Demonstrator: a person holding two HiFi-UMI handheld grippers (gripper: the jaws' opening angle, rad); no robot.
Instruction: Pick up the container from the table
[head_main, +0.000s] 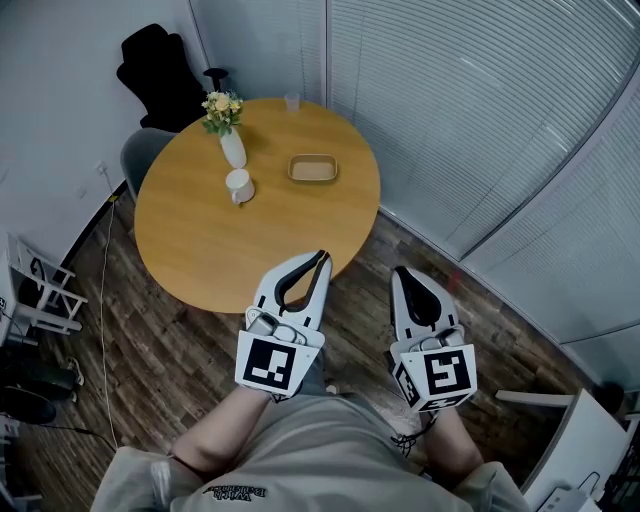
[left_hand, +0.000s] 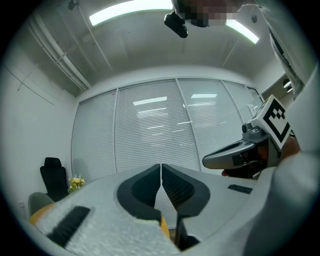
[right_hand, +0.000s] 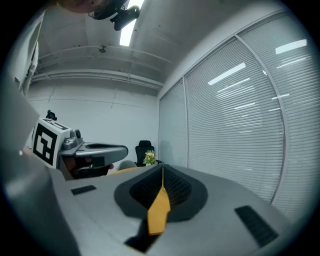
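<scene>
Round wooden table (head_main: 200, 250) upper centre of frame; left gripper (head_main: 321, 257) and right gripper (head_main: 400, 271) lower centre, by table's lower edge, both jaw pairs pressed together, nothing held; tan container (head_main: 313, 168) on table's upper right part; white mug (head_main: 239, 186) left of it

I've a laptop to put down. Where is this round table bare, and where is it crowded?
The near half of the table is bare, from the mug and the container down to the edge nearest you. The far part is crowded: vase of flowers, mug, container and a clear cup at the far rim.
</scene>
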